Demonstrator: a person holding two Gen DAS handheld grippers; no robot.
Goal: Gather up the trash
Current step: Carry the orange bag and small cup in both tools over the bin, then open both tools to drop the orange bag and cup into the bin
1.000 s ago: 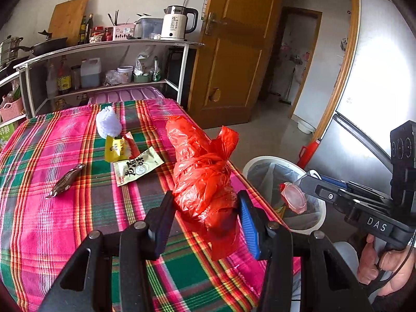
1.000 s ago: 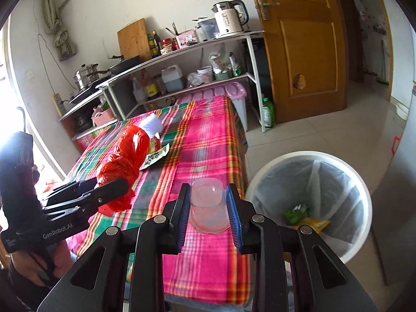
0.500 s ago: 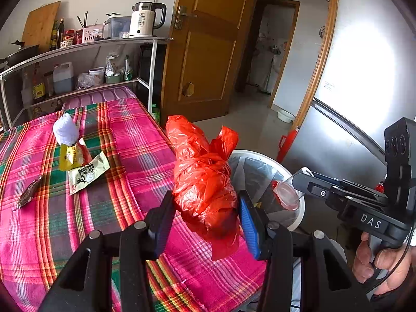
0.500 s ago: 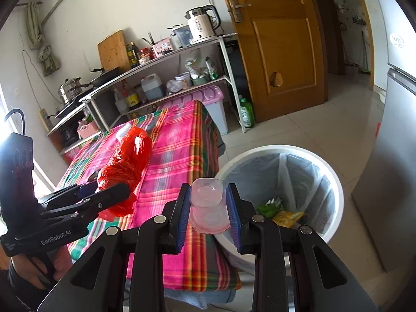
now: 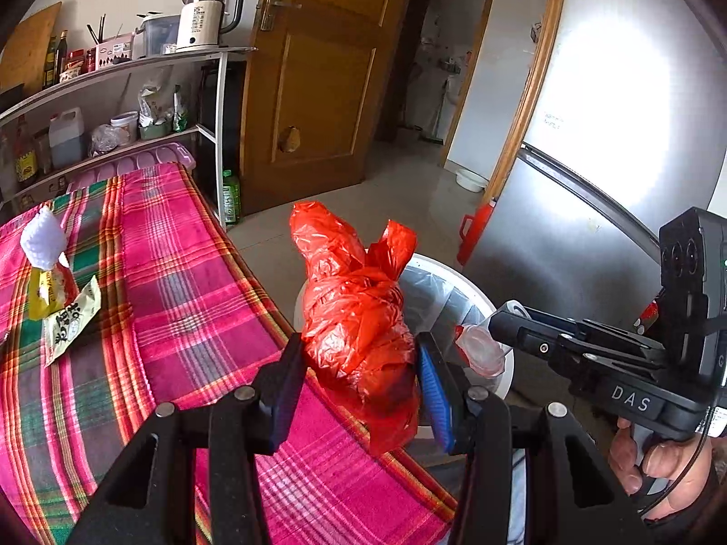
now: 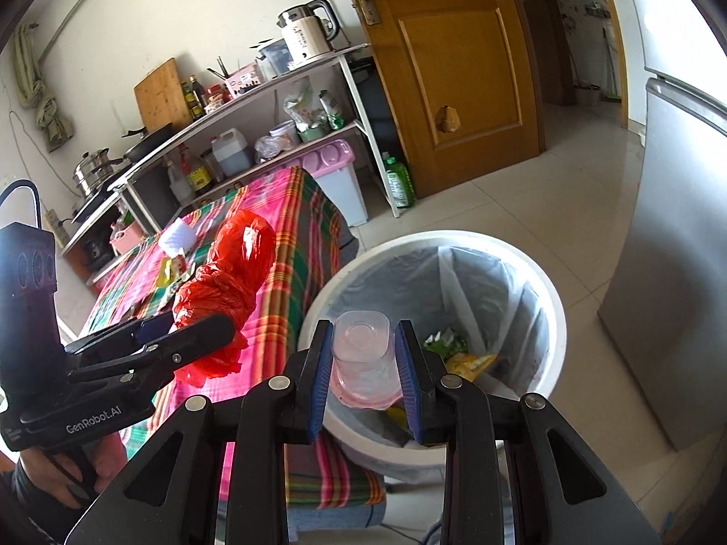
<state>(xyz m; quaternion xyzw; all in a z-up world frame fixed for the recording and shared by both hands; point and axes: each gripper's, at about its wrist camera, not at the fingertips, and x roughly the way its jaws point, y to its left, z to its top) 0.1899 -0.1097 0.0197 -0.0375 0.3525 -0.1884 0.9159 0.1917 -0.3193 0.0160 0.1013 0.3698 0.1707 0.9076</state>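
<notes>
Risk first: dropping too soon. Crumpled red plastic bag [image 5: 359, 331], soft and bulky, pinched only at its lower part by the left gripper [image 5: 359, 386], with the top lobes standing free above the jaws; seen from the right wrist, hanging above the table's right edge beside the bin, not yet above the opening. A release here likely to land the bag on the pink and green plaid tablecloth [image 5: 181, 318] or on the floor. Loose tail below the jaws also liable to snag on the white round trash bin [image 6: 556, 318] at its rim.

Second risk: clear plastic cup with a pinkish rim [image 6: 363, 363], thin and slippery, squeezed sideways between the blue pads [image 6: 320, 368] of the right gripper [image 6: 363, 372]. Above the bin's near rim (only just inside, by the look of it), so a release at this spot could bounce off the rim and out. Two tools close together near one opening, a knock between them possible.

Left jaws: about half open, closed firmly onto the red bag. Right jaws: narrower, clamped onto the cup.

Remaining on the table, toward its far left part: white crumpled tissue [image 5: 43, 238], yellow snack wrapper [image 5: 45, 293], pale green printed sachet [image 5: 72, 318]. Bin already holding green and yellow scraps.
</notes>
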